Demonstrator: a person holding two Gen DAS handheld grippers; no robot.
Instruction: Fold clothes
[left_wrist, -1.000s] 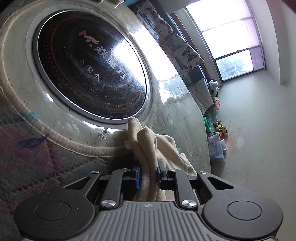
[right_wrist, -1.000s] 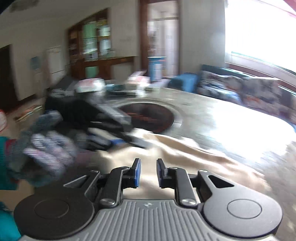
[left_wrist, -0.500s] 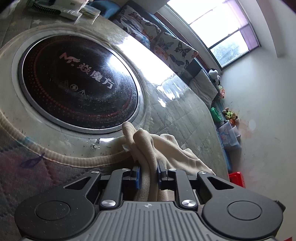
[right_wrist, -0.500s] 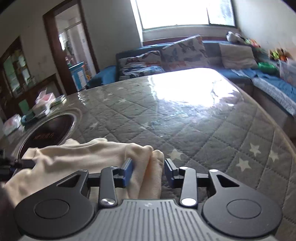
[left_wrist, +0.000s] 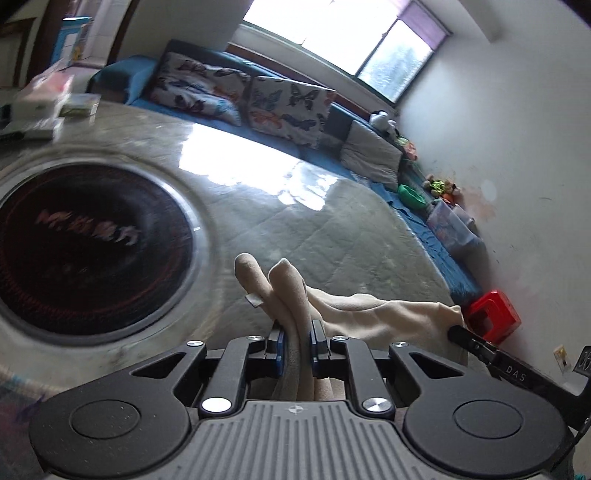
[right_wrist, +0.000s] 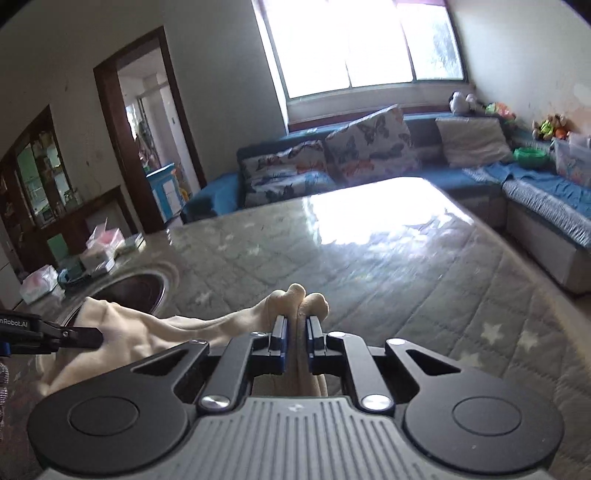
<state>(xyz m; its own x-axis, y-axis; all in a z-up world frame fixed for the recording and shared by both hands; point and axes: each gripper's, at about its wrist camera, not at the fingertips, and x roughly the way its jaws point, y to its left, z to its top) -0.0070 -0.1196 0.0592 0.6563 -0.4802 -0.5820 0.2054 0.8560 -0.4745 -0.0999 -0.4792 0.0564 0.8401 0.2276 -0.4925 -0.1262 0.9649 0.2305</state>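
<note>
My left hand-held gripper (left_wrist: 295, 345) has its blue pads pressed together on a bunched, doubled edge of the cream soft fleece garment (left_wrist: 373, 314), and two rounded lobes of cloth poke out past the fingertips. My right hand-held gripper (right_wrist: 295, 345) is clamped the same way on another bunch of that garment (right_wrist: 147, 332), again with two small lobes showing beyond the pads. Each camera catches the other gripper's black finger at the far end of the cloth, so I hold the two ends of one edge, the fabric running in creased ridges between them.

The garment sits over the grey quilted, star-patterned worktop (right_wrist: 406, 280), just beside the round black glass cooktop (left_wrist: 92, 247) set into it, on the side of the cooktop toward the blue sofa (right_wrist: 535, 184). Whether the hanging part touches the worktop I cannot tell, since my grippers hide it.

As to progress, I judge the cloth is in hand mid-handling: it is gathered and wrinkled, not lying as a flat, squared stack. The doubled layers in each grip would fit either an edge picked up to spread the piece out or a fold being carried over; these views do not settle which.

Its long axis runs from one gripper to the other, roughly across my front, with one end nearest the cooktop and the other pointing away from it.
</note>
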